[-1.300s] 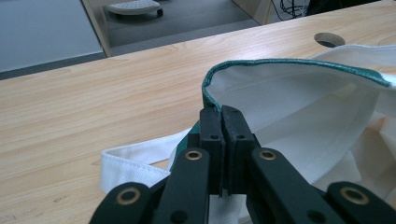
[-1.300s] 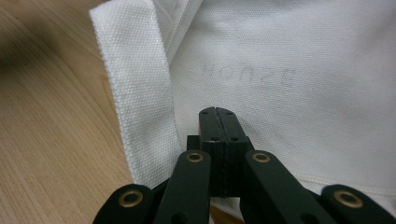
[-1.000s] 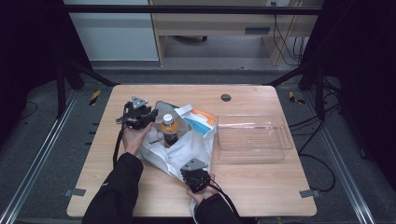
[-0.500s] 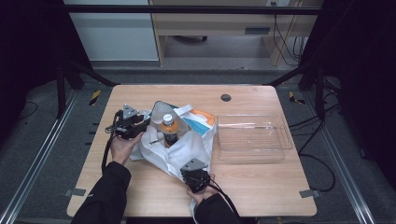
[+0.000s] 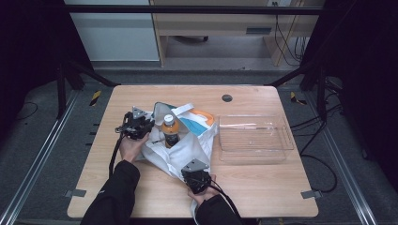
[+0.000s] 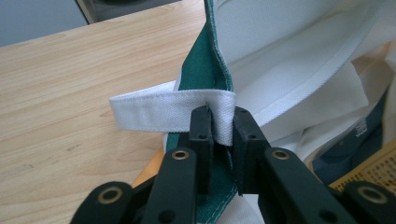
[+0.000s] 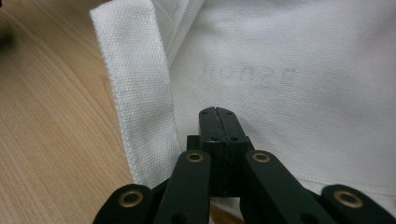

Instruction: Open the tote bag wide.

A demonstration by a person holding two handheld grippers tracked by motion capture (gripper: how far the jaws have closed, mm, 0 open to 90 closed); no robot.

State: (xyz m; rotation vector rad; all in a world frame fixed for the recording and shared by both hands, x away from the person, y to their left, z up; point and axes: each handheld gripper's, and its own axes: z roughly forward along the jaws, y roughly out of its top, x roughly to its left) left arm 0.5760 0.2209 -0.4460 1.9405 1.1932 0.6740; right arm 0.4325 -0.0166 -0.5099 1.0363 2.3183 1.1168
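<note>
- Your left claw (image 6: 223,140) has just been closing; it now pinches the white strap (image 6: 163,109) of the tote bag (image 5: 180,147), at the bag's left edge.
- Your right claw (image 7: 218,122) is pressed together, jaws flat on the bag's white cloth at its near edge.
- Bag lies mid-surface (image 5: 263,187), open, with an orange-capped bottle (image 5: 170,131) upright inside.
- Clear tray (image 5: 253,138) sits just right of the bag.

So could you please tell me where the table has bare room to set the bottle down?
Bare wood lies along the far edge of the table, near the dark round hole, and at the near right corner below the clear tray. Around the white bag it is crowded.
</note>
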